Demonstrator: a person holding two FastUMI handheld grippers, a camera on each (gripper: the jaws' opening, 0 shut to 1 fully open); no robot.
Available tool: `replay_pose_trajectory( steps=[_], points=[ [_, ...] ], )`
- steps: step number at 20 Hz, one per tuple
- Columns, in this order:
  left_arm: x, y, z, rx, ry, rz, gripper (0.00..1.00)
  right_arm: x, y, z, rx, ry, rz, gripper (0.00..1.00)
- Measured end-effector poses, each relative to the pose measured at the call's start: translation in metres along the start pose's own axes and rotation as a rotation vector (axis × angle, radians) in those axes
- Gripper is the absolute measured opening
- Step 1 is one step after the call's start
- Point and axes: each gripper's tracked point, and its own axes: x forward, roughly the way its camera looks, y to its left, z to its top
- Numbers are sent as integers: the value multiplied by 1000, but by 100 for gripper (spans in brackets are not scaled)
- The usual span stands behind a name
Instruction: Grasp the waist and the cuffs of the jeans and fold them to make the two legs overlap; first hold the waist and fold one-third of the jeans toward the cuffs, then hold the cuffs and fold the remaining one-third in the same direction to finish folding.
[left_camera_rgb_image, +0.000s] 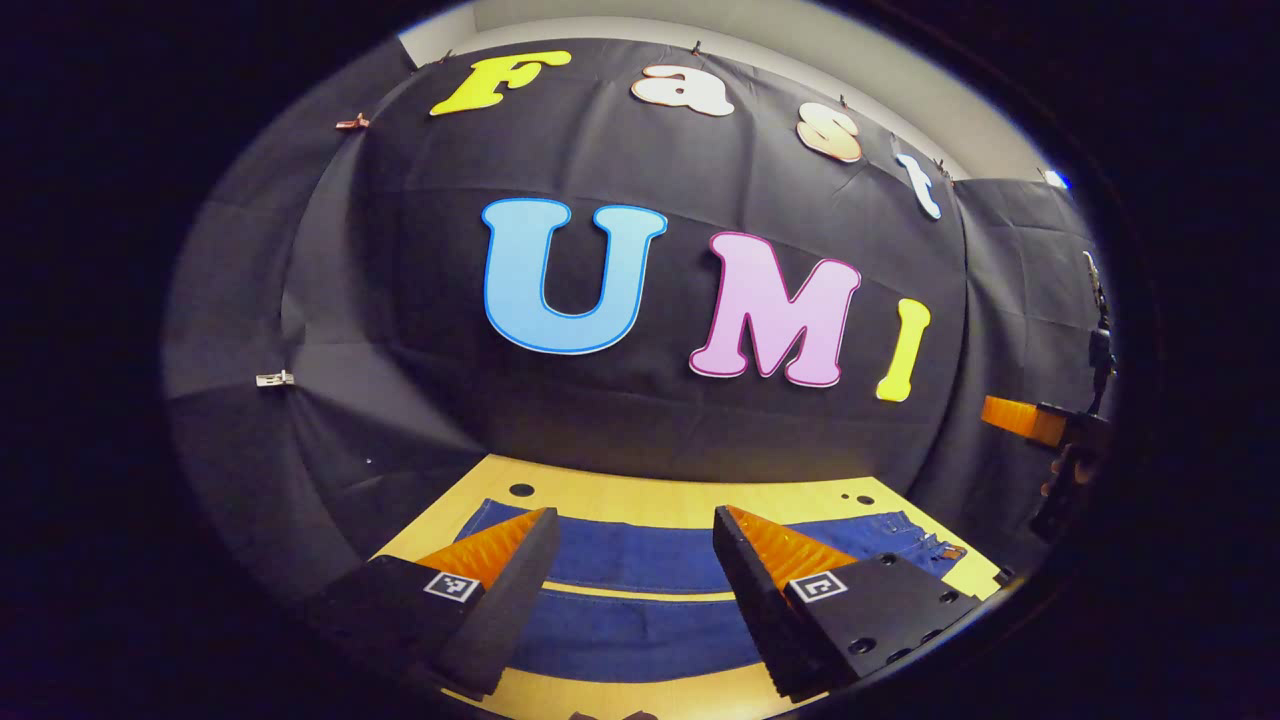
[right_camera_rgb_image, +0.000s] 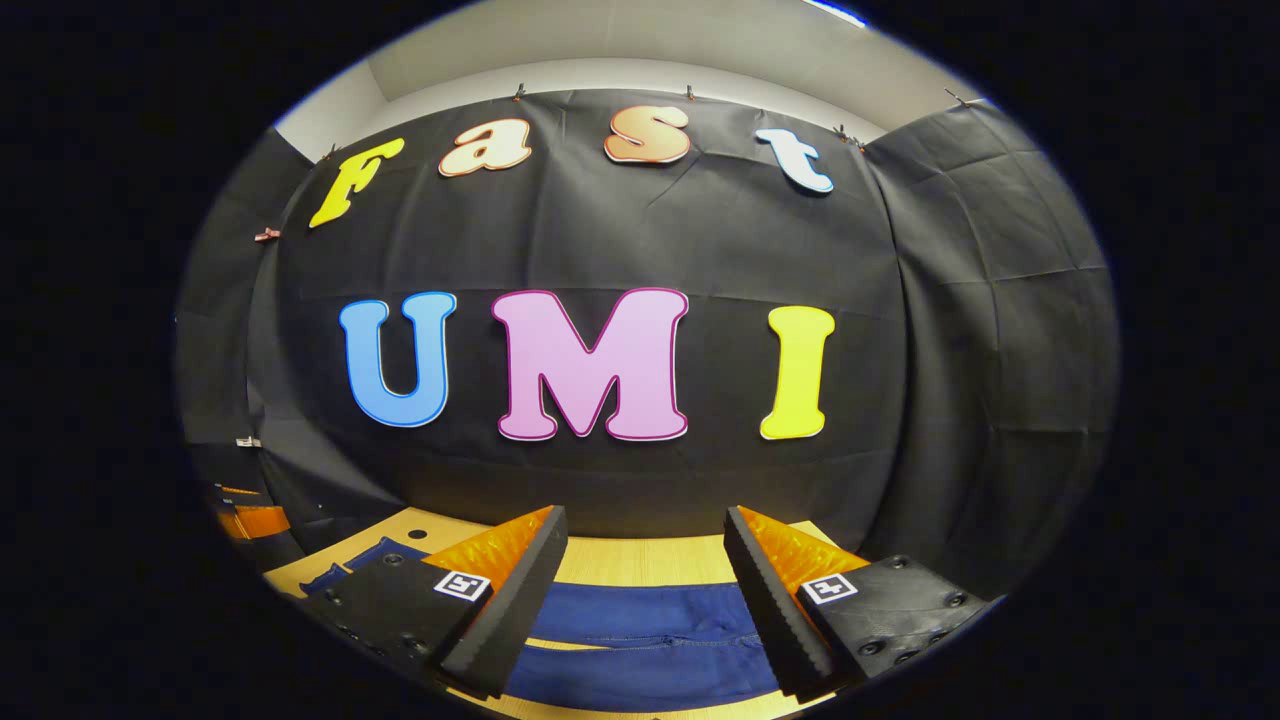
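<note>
Dark blue jeans (left_camera_rgb_image: 640, 555) lie flat on the wooden table (left_camera_rgb_image: 640, 498), both legs spread side by side with a strip of wood showing between them. The waist with its button (left_camera_rgb_image: 925, 545) lies at the right in the left gripper view. My left gripper (left_camera_rgb_image: 635, 590) hangs open above the legs, holding nothing. In the right gripper view the jeans (right_camera_rgb_image: 645, 615) lie below my right gripper (right_camera_rgb_image: 645, 600), which is open and holds nothing. The right gripper (left_camera_rgb_image: 1040, 425) also appears far right in the left gripper view, held by a hand.
Black cloth walls close in the table's far side and both ends. Small round holes (left_camera_rgb_image: 521, 490) dot the tabletop near its back edge. An orange and black part of the left gripper (right_camera_rgb_image: 250, 520) shows at the left edge of the right gripper view.
</note>
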Motion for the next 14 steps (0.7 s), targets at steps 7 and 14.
replay_pose_trajectory(
  steps=[7, 14],
  points=[
    [0, 125, -87, 509, 252, 52, 98, 2, -16, -16, -25, 44, -1, 96],
    [-18, 210, -197, 1017, 575, -146, 98, -2, -38, -11, -56, 40, -14, 96]
  ],
)
